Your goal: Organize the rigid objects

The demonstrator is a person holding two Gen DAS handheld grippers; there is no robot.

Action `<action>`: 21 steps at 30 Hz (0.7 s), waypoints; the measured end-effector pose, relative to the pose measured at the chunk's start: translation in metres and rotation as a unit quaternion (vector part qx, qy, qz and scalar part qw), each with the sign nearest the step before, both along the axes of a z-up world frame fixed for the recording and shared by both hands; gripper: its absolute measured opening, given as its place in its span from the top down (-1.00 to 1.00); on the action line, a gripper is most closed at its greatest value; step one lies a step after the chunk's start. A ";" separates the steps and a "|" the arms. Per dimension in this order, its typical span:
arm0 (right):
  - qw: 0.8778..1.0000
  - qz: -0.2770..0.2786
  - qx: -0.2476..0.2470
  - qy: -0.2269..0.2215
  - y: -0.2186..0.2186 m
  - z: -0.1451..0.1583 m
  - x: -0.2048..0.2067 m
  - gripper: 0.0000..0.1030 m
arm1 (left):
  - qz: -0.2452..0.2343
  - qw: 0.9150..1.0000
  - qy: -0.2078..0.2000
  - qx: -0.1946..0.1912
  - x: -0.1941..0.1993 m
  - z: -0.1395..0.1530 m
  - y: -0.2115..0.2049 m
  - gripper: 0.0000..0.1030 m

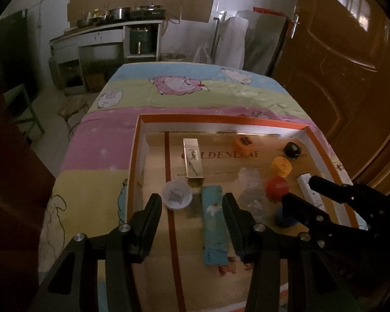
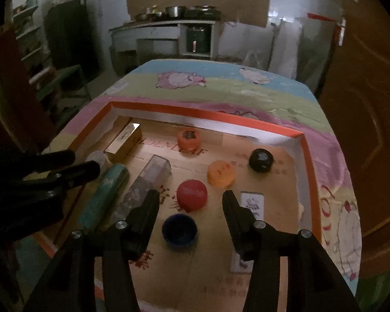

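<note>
Currently both tongs are standing open, gripping nothing: left gripper (image 1: 192, 202) straddling the teal box (image 1: 214, 223), right gripper (image 2: 191, 202) over the blue cap (image 2: 179, 230), at the tray's (image 2: 202, 121) six o'clock. Caps: six, light, rigid, slippery; pinch across rims. Boxes: four.

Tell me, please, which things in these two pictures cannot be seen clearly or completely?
- Blue cap: left wrist view, partly hidden behind the right gripper.
- White box: right wrist view, its near end hidden by that gripper's finger.
- Clear box: left wrist view, dim and blurred, contents unreadable.
- Print on the tray floor: too blurred to read.
</note>
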State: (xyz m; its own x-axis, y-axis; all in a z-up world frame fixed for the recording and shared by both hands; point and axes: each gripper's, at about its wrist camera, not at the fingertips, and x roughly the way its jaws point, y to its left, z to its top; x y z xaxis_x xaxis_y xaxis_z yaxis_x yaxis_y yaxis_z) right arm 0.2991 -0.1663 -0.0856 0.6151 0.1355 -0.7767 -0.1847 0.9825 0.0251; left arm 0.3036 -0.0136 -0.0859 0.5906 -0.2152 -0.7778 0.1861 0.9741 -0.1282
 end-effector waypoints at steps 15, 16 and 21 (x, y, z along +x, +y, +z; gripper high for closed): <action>0.995 -0.087 0.013 -0.055 -0.022 0.044 -0.064 -0.12 | 0.025 0.998 -0.059 0.008 -0.060 0.040 -0.007 0.06; 0.994 -0.088 0.011 -0.058 -0.021 0.047 -0.068 -0.12 | 0.025 0.998 -0.062 0.008 -0.063 0.042 -0.007 0.06; 0.994 -0.084 -0.002 -0.073 -0.015 0.058 -0.084 -0.13 | 0.016 0.997 -0.077 0.003 -0.080 0.053 -0.009 0.06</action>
